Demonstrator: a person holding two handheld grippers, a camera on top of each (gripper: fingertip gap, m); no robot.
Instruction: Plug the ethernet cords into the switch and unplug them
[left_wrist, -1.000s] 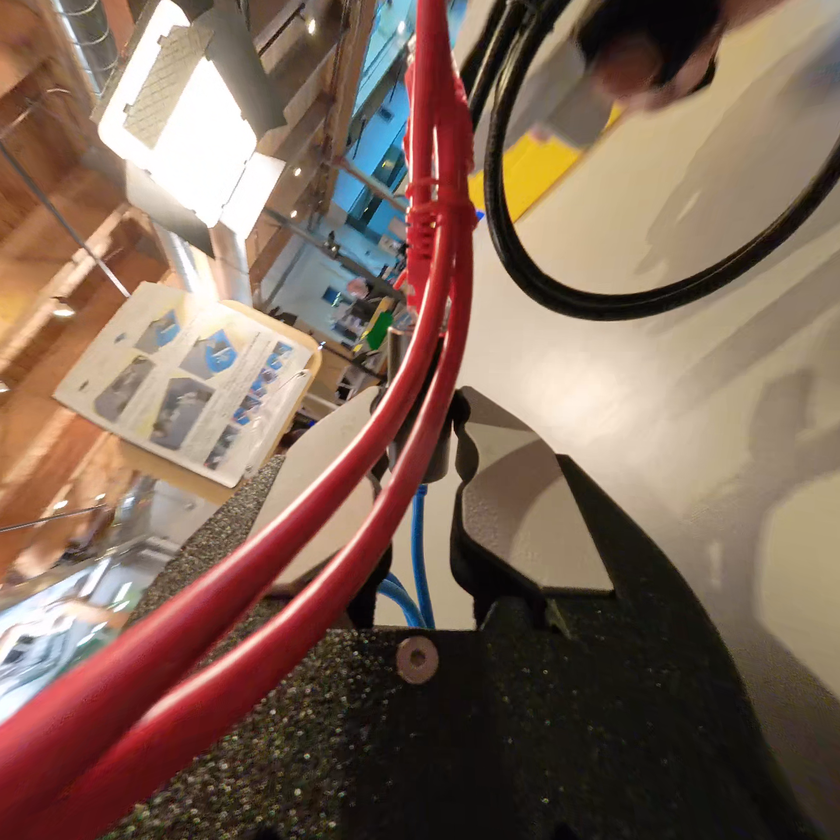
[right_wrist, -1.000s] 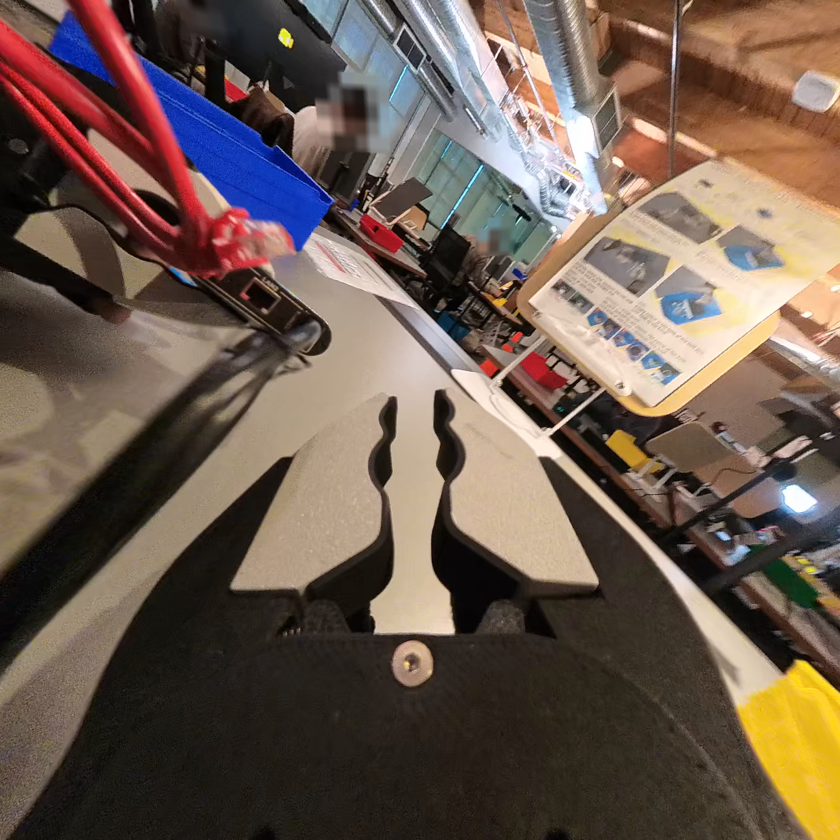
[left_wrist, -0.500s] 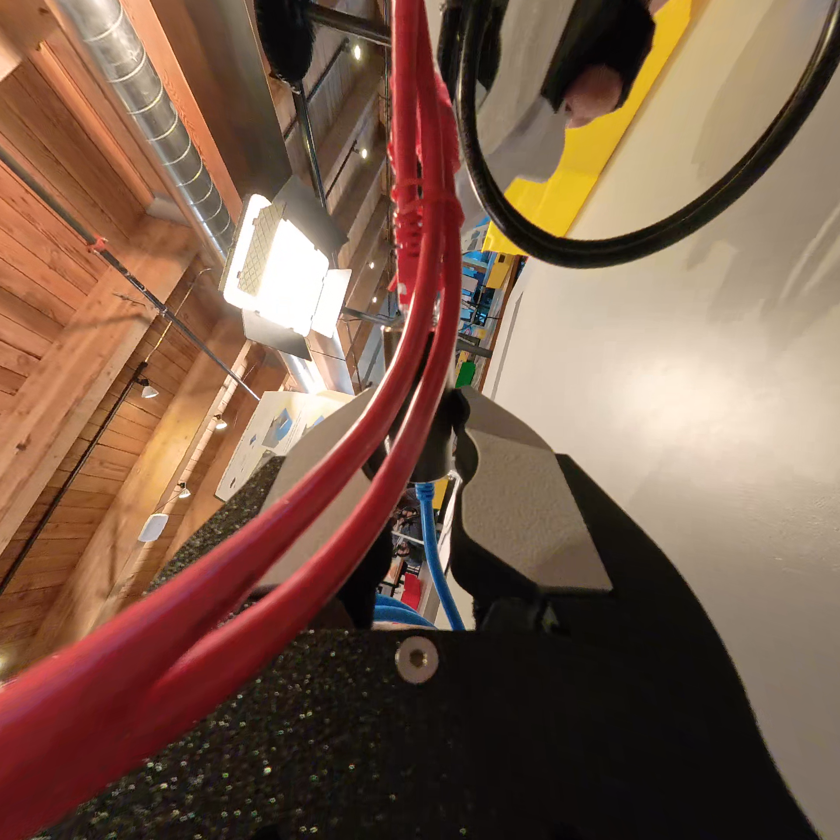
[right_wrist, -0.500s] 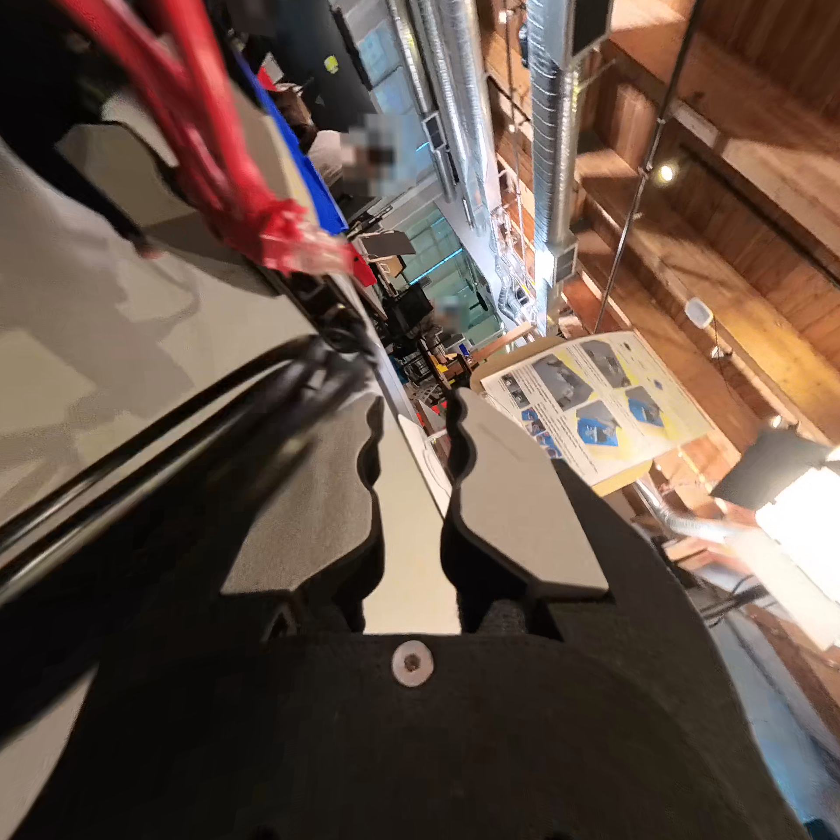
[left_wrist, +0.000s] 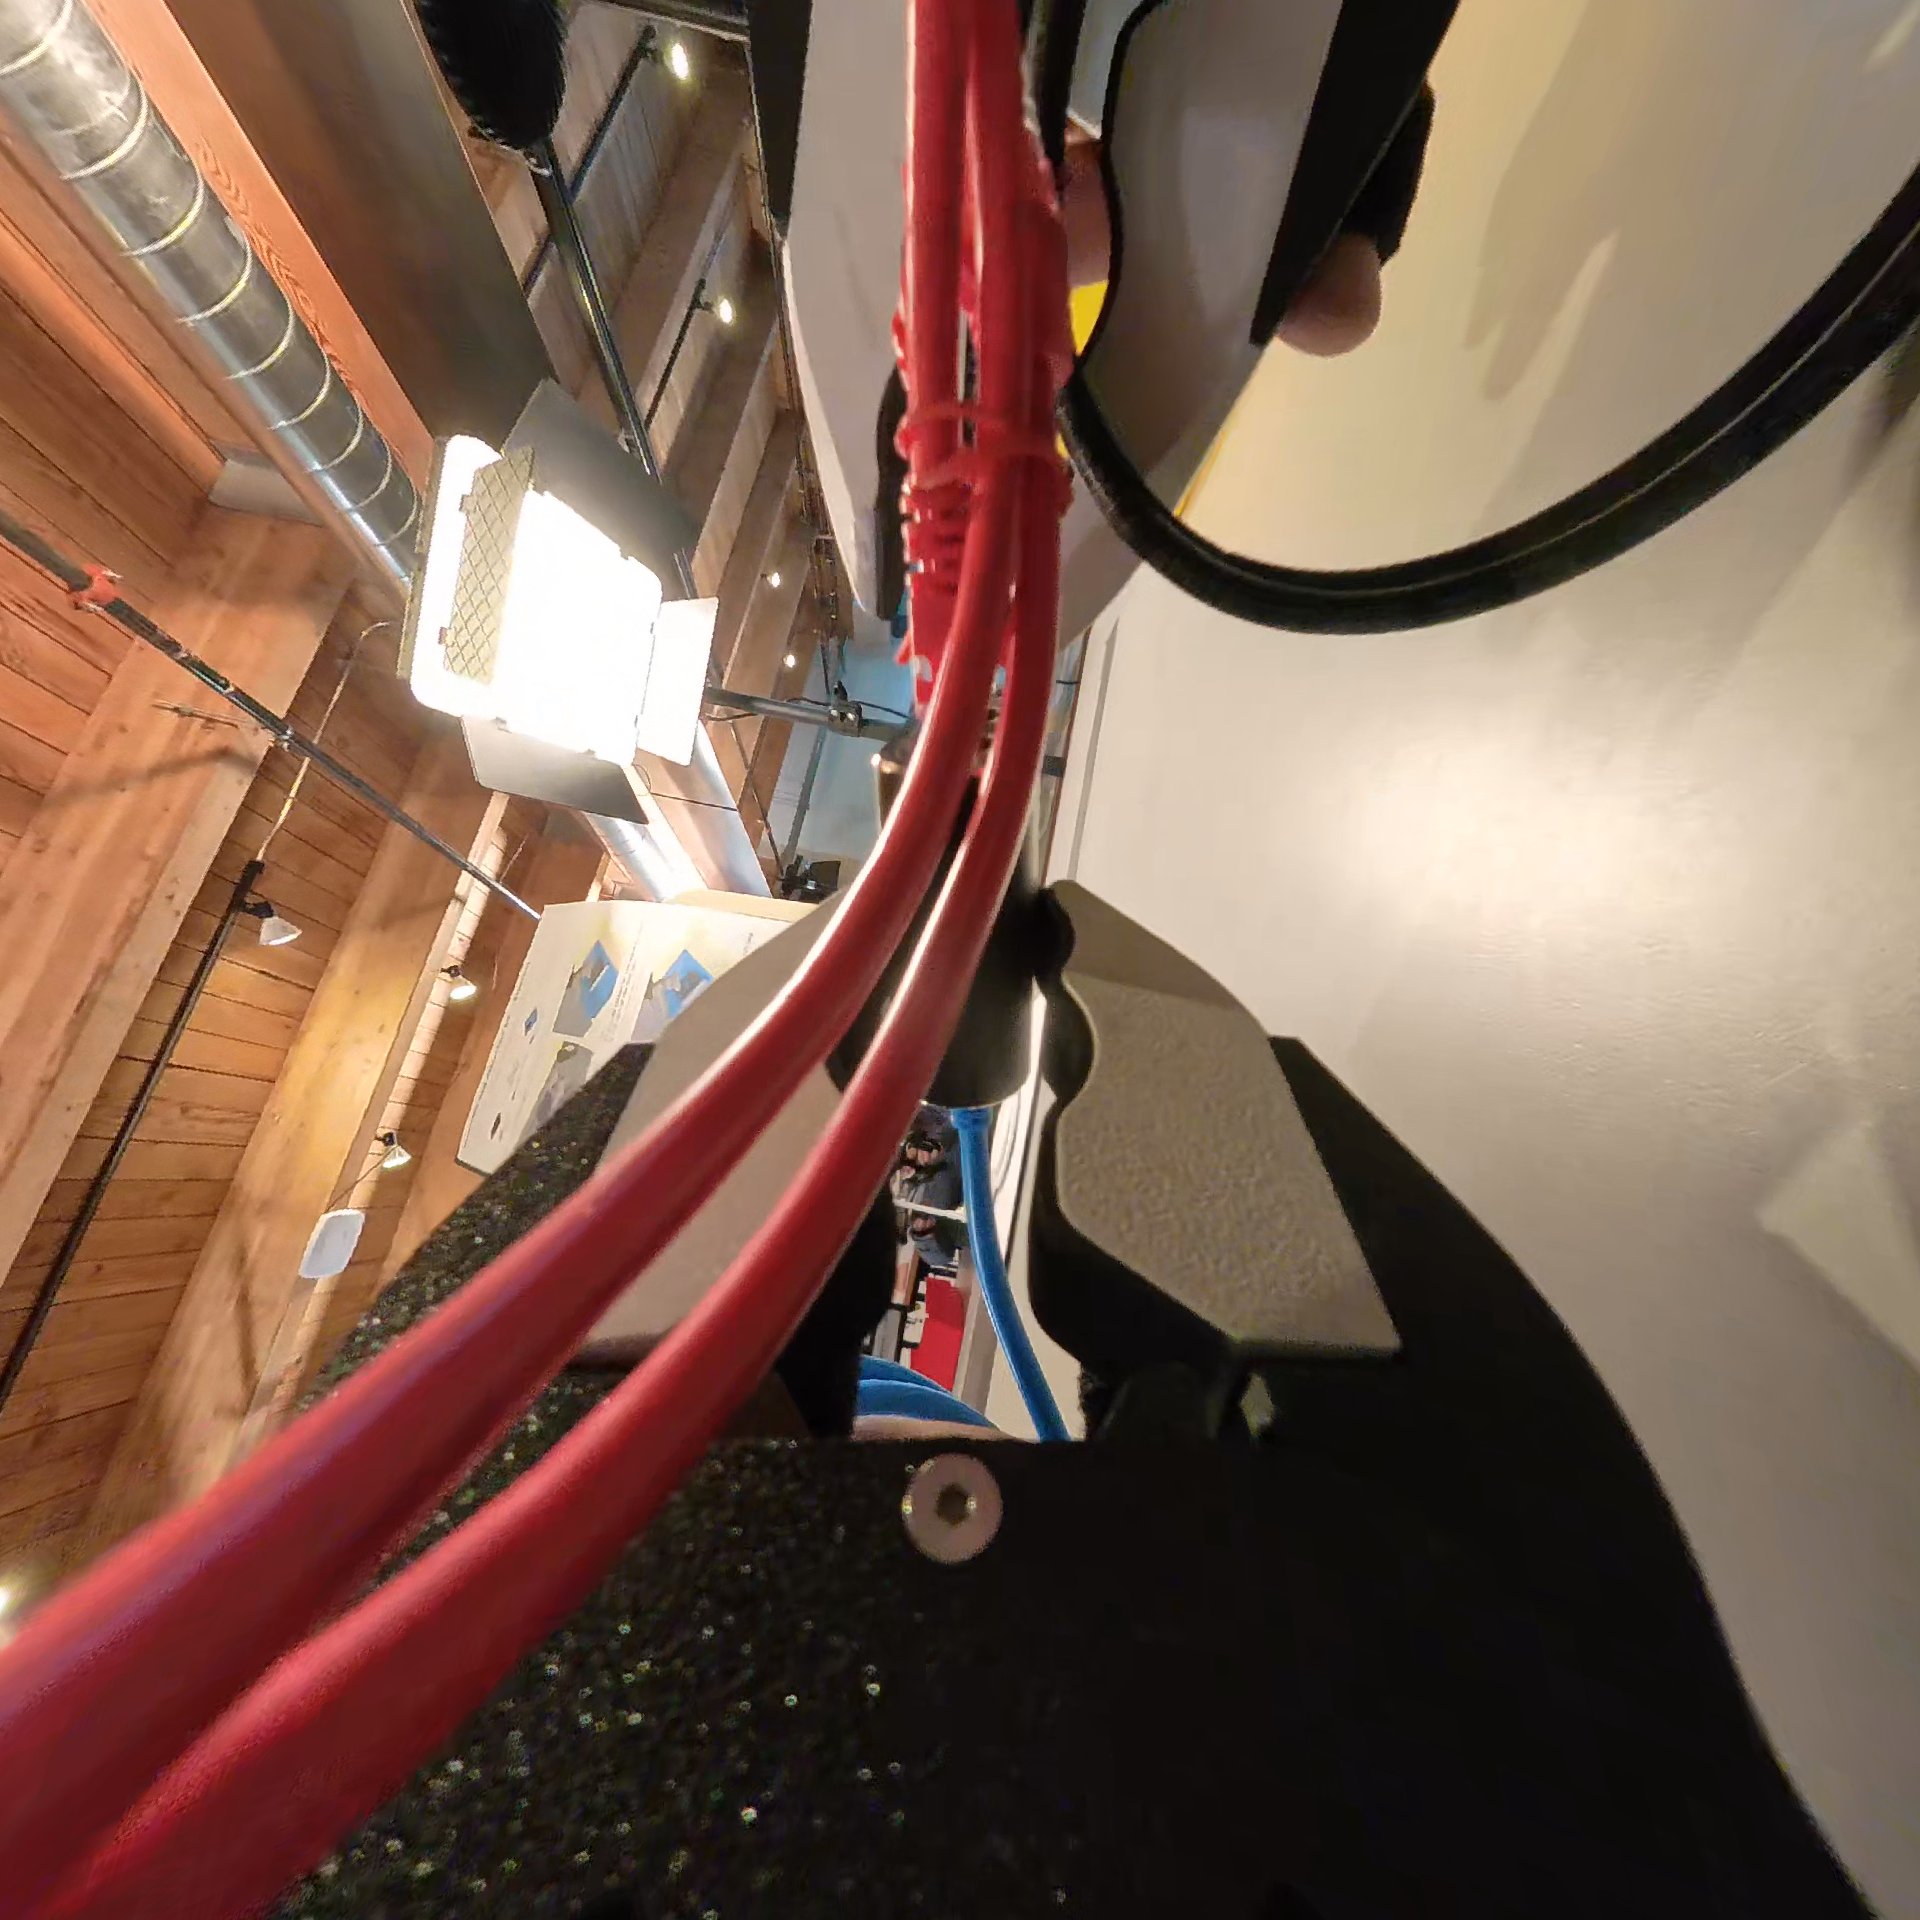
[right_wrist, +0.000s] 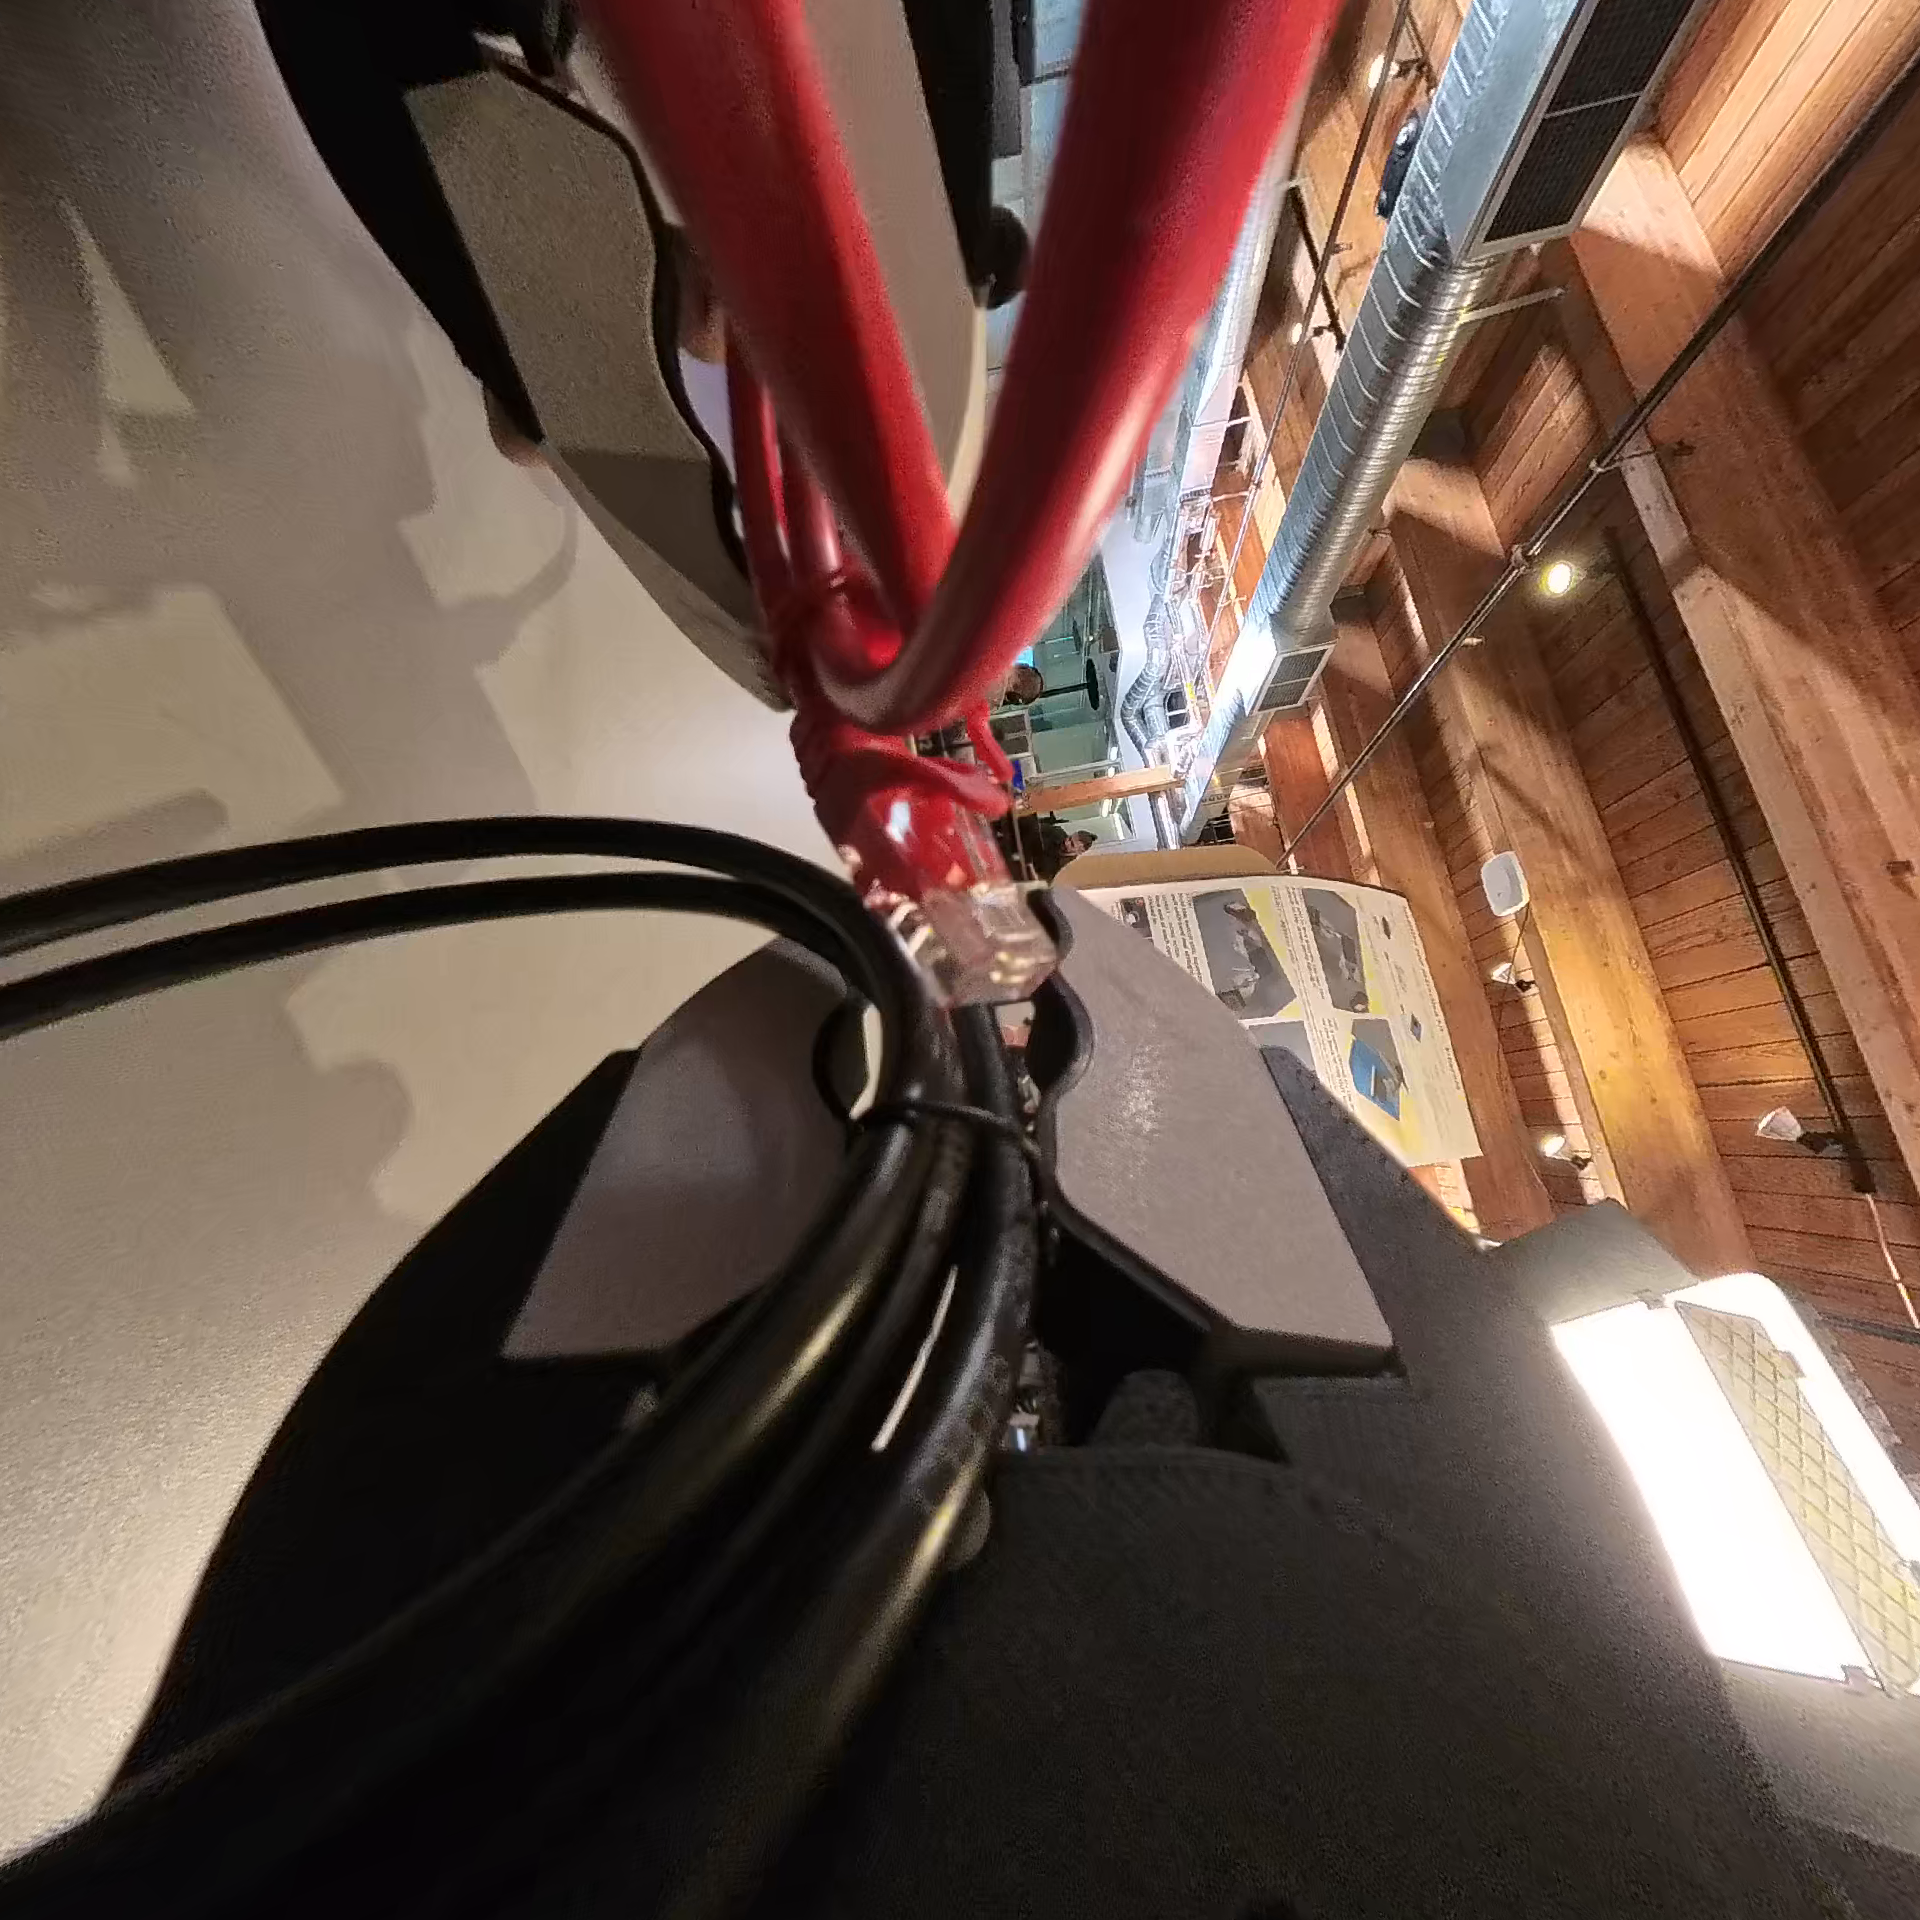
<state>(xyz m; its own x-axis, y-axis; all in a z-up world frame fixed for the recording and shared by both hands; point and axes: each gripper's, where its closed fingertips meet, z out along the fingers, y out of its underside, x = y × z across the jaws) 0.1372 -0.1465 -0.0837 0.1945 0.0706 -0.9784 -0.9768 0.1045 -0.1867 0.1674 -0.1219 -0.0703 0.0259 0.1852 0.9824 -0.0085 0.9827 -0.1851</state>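
The left gripper (left_wrist: 997, 997) is clamped on a dark piece where the blue cord (left_wrist: 987, 1226) ends; red cords (left_wrist: 727, 1195) cross it. The right gripper (right_wrist: 951, 1023) has black cords (right_wrist: 914, 1299) between its fingers, the red cords' clear plug (right_wrist: 982, 940) touching. The poster (right_wrist: 1320, 997) has writing too small to read.

My left gripper (left_wrist: 997, 997) is crowded: red cords (left_wrist: 727, 1195) cross its mouth from 7 to 12 o'clock, a black cord (left_wrist: 1455, 592) loops at 1. Bare table (left_wrist: 1558, 935) at 3 lies open. Black cords (right_wrist: 914, 1195) fill my right gripper's (right_wrist: 951, 1029) gap.
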